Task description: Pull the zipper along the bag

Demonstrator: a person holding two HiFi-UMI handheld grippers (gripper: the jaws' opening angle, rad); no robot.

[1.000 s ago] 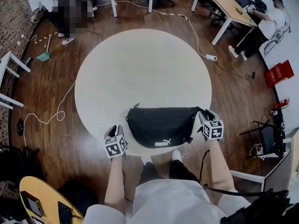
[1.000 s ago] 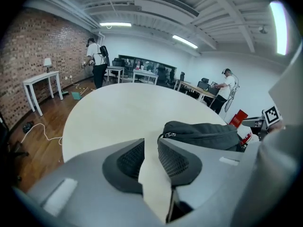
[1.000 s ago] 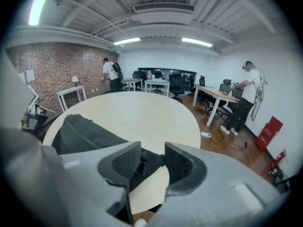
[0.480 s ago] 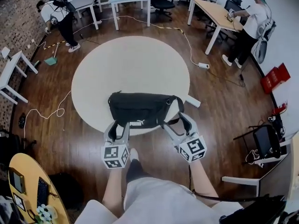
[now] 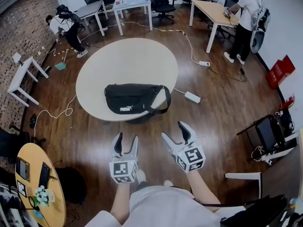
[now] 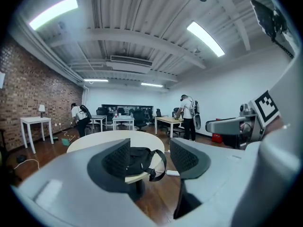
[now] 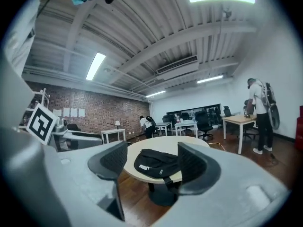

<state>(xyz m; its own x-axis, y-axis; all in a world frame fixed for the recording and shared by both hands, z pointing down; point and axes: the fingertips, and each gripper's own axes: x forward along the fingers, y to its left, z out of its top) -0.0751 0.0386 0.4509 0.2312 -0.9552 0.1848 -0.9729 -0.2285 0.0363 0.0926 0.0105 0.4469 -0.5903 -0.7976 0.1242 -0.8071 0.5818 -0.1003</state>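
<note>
Two changes noted: left tool (image 5: 126, 143) and right tool (image 5: 174, 132) had pulled back from bag (image 5: 135, 98) to lower frame, and their jaws were opening, nothing between them. I judged pull over or paused. Bag black, slumped flat, at near edge of round bench (image 5: 128, 56), mid-frame.

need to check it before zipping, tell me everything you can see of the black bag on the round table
The black fabric waist bag lies flat near the person's edge of the round pale table. It is long with rounded ends, soft and slightly bulged. A small white logo marks the side facing the person. Its black strap loops off the right end and droops over the table edge. Only the table touches it. The zipper's state cannot be made out.
</note>
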